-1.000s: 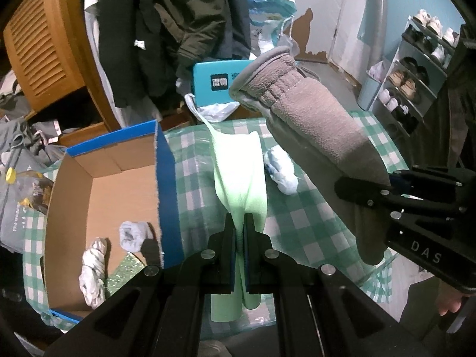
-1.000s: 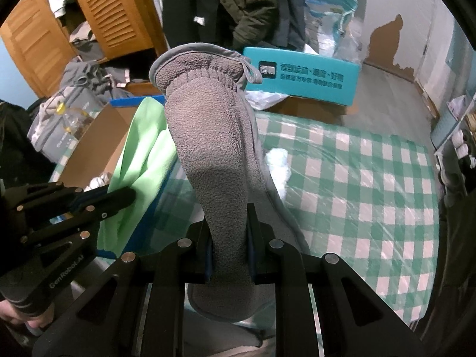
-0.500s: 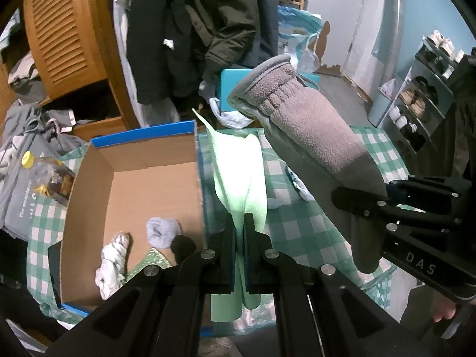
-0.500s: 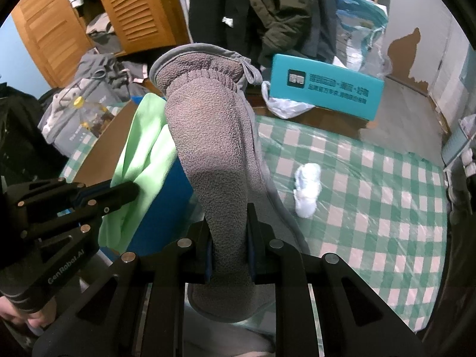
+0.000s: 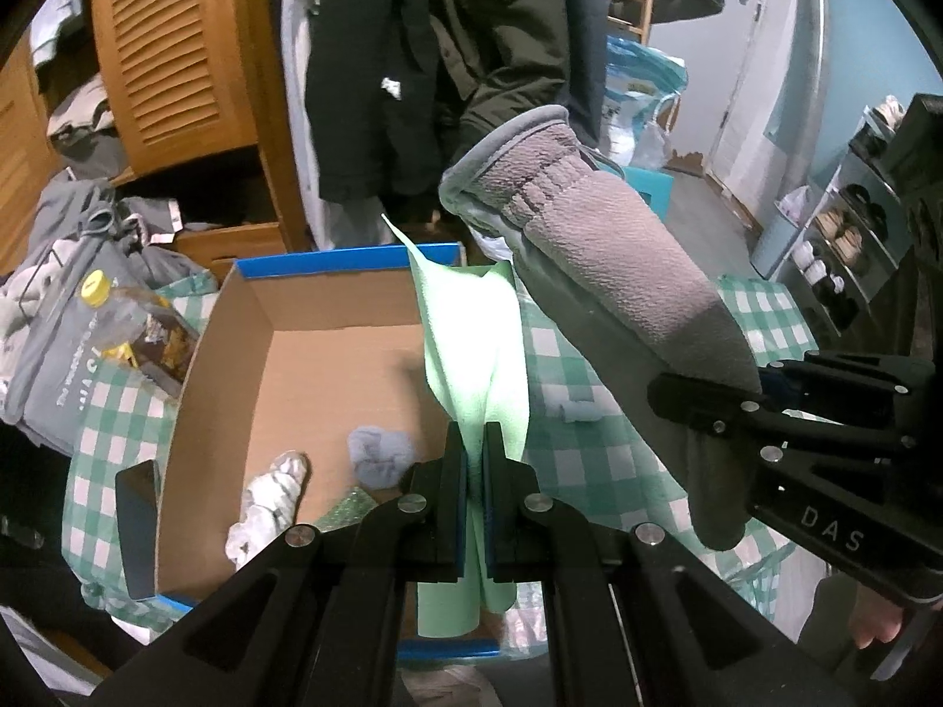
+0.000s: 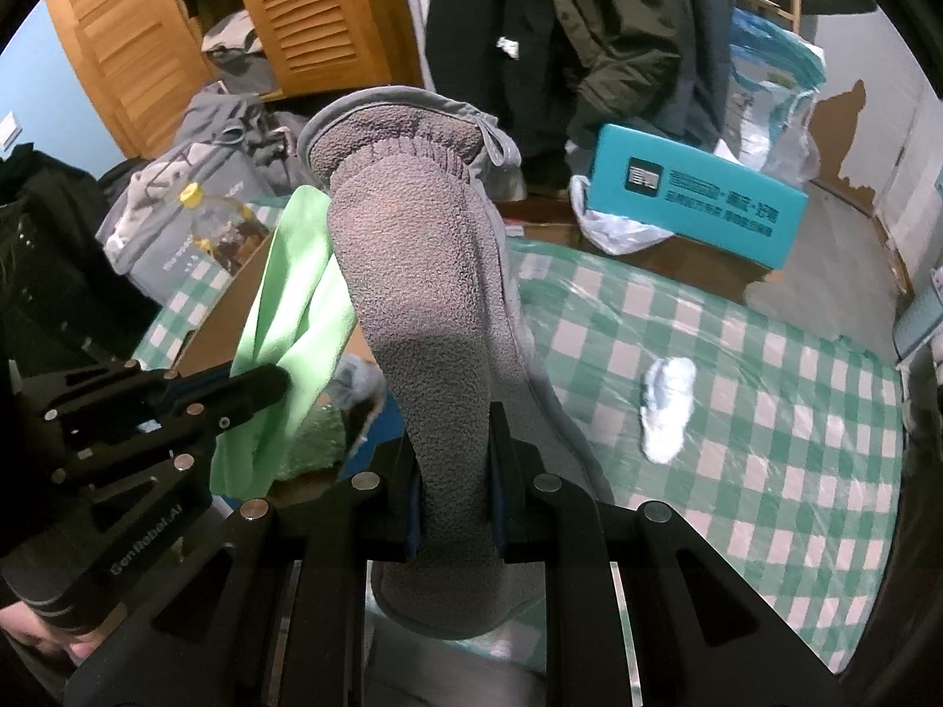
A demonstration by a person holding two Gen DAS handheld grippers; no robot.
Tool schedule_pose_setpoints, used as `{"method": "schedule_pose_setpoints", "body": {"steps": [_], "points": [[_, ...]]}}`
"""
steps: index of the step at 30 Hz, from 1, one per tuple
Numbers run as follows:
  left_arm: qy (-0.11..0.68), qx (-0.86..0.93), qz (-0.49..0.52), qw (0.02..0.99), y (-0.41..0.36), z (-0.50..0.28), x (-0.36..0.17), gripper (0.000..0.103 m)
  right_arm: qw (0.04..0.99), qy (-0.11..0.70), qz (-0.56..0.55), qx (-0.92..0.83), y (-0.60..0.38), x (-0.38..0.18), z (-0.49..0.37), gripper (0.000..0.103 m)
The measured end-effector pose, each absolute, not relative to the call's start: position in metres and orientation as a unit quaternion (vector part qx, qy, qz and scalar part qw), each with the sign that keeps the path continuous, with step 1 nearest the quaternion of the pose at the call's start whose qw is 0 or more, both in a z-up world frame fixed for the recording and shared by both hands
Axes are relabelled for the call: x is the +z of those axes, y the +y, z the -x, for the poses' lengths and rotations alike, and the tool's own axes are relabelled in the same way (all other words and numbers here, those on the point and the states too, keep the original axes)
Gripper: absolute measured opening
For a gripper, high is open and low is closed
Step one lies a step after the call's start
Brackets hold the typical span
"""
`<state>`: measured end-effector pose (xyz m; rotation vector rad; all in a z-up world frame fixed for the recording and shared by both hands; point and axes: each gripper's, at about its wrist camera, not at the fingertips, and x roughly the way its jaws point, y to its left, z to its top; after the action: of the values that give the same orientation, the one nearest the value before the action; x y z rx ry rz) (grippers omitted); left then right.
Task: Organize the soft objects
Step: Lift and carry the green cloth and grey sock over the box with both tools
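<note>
The left gripper (image 5: pixel 475 459) is clamped on a green cloth (image 5: pixel 478 342) that hangs over the right edge of the open cardboard box (image 5: pixel 236 342). The right gripper (image 6: pixel 454 471) is clenched on a grey fleece slipper (image 6: pixel 412 294) held up beside the cloth, above the checked tablecloth (image 6: pixel 766 412). This looks like the carrying step. A grey sock ball (image 5: pixel 377 448) and a white cloth (image 5: pixel 268 498) already lie in the box; a small white bundle (image 6: pixel 666 406) waits on the table to the right. Next, each piece likely needs lowering inside the box walls before the jaws let go.
</note>
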<state>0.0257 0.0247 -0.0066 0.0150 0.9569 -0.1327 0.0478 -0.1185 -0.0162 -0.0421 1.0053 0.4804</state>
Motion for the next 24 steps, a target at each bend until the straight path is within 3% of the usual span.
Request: {"method": "schedule_pose_setpoints", "body": {"steps": [24], "points": [[0.467, 0.001, 0.028, 0.884, 0.102, -0.031, -0.025, 0.004, 0.826, 0.499, 0.036, 0.26, -0.037, -0.032, -0.07, 0.016]]}}
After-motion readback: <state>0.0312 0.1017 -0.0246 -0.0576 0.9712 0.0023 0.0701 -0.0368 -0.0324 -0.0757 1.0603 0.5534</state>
